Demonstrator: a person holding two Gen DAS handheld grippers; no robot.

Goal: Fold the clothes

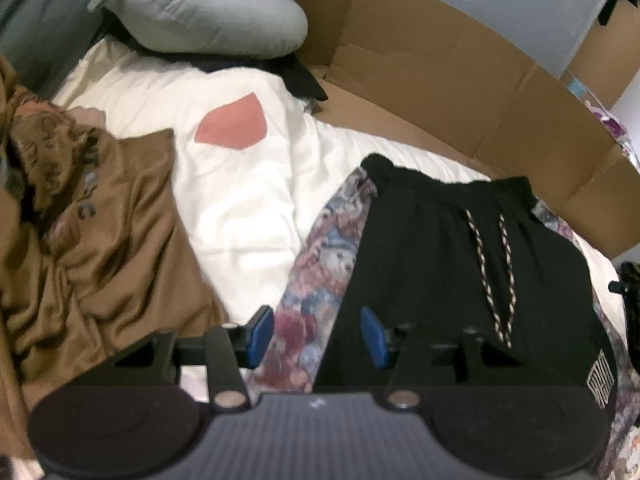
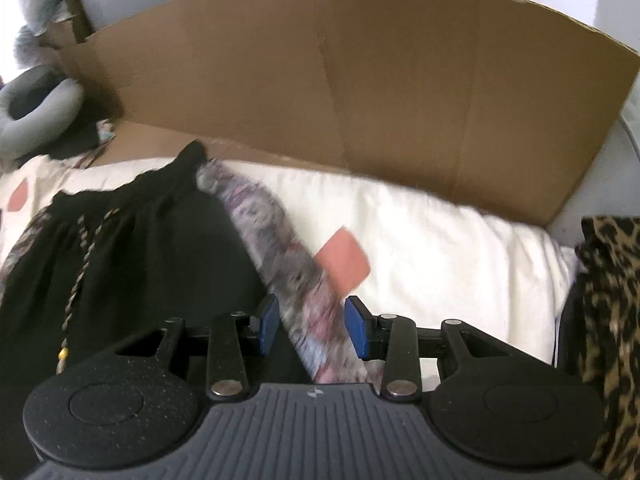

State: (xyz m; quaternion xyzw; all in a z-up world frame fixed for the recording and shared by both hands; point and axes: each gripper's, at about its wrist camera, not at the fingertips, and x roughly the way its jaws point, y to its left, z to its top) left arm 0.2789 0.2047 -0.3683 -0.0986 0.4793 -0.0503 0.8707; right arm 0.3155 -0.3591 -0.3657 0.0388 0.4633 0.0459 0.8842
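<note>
**A:** Left wrist view first: our left gripper (image 1: 316, 334) hangs tilted down over the shorts (image 1: 460, 264), jaws apart with nothing between the pads. Its gap straddles the seam where the black panel meets the patterned side stripe (image 1: 320, 264). So the shorts lie right under and ahead of us, waistband (image 1: 448, 182) at the far end.

**B:** Same on our side. Right gripper (image 2: 311, 326) is spread too, not pinching anything, and the other stripe (image 2: 280, 248) runs diagonally through the gap, from near us up toward the waistband. Looks like it's above the cloth rather than on it, but the blur makes that hard to call.

**A:** So the long axis runs away from us, one hand on each side edge. Neither is clearly nearer, we'd say.

**B:** Agreed. We'd guess the next move is dropping onto both edges and pinching.

**A:** Clutter-wise: brown shirt (image 1: 92, 240) bunched off to the left on the white duvet (image 1: 248, 200), well clear. Grey pillow (image 1: 208, 12) way up back.

**B:** Cardboard (image 2: 360, 92) stands just behind the waistband, so a fold toward it has little room. Leopard fabric (image 2: 612, 300) sits at our far right, apart from the shorts.
</note>
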